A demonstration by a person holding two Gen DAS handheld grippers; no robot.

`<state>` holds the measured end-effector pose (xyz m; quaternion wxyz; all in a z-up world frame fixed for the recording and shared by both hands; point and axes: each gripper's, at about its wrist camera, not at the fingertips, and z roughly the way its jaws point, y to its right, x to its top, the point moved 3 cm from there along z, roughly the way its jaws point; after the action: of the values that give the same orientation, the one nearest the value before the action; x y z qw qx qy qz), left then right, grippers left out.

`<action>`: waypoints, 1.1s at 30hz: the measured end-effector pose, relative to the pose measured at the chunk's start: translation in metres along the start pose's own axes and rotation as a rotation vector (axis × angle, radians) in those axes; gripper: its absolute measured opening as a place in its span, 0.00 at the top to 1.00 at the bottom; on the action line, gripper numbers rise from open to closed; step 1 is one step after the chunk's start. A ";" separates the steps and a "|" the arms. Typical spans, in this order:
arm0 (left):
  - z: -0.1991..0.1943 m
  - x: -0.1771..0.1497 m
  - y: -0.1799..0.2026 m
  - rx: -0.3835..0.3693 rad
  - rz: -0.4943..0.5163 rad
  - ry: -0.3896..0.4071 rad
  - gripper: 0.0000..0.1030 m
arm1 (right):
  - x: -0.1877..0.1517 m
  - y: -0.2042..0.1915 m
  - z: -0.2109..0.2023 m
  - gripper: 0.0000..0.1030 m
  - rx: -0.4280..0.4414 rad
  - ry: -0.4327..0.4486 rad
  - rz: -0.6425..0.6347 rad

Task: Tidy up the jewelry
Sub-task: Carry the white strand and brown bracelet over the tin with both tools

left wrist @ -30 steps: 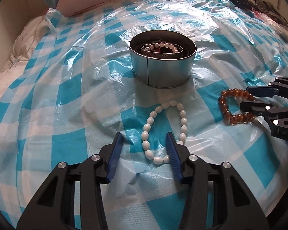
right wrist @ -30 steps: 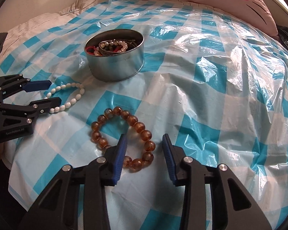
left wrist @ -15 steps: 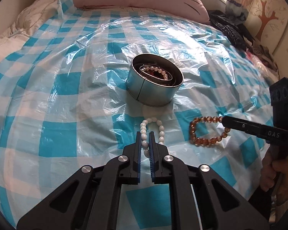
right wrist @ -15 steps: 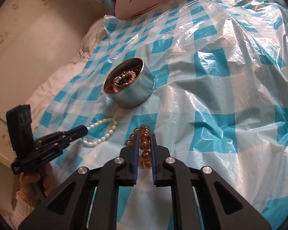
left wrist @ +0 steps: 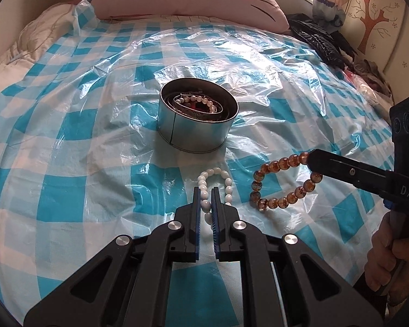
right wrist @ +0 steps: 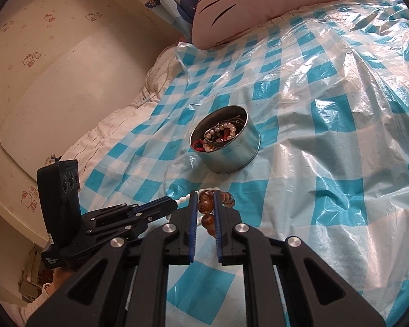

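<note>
Left tool (left wrist: 205, 193) clamped on white bracelet (left wrist: 226, 181); right tool (right wrist: 205, 196) clamped on amber bracelet (left wrist: 283, 188); both bracelets now raised higher toward tin (left wrist: 196, 133) than half-second ago.

Both my tongs are clamped.
My left gripper (left wrist: 206, 200) pinches white beads (left wrist: 204, 190); my right gripper (right wrist: 205, 204) pinches amber beads (right wrist: 205, 204).
</note>
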<state>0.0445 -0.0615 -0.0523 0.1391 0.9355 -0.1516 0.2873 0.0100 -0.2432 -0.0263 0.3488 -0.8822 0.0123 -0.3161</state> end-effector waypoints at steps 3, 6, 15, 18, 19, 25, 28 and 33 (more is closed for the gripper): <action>0.005 -0.002 -0.004 -0.004 -0.013 -0.047 0.93 | 0.001 0.003 0.000 0.88 0.009 0.013 0.016; 0.017 -0.005 -0.009 0.008 -0.029 -0.109 0.88 | 0.001 0.003 0.002 0.88 0.004 0.010 0.018; 0.028 -0.002 0.002 0.069 0.018 -0.116 0.52 | 0.000 0.004 0.002 0.88 0.004 0.009 0.021; 0.035 -0.001 0.001 0.070 0.013 -0.123 0.53 | -0.001 0.004 0.002 0.88 0.006 0.009 0.019; 0.038 -0.001 0.003 0.086 0.026 -0.124 0.57 | -0.001 0.003 0.002 0.88 0.006 0.008 0.020; 0.044 -0.005 0.015 0.144 0.106 -0.126 0.93 | 0.000 0.005 0.003 0.88 0.010 0.013 0.035; 0.036 -0.004 0.017 0.145 0.102 -0.110 0.93 | 0.000 0.006 0.001 0.88 0.013 0.017 0.037; 0.015 -0.003 0.020 0.140 0.084 -0.056 0.93 | 0.000 0.005 -0.001 0.88 0.021 0.025 0.031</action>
<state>0.0427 -0.0843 -0.0627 0.0569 0.9434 -0.1739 0.2767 0.0108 -0.2473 -0.0286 0.3627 -0.8742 0.0271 -0.3217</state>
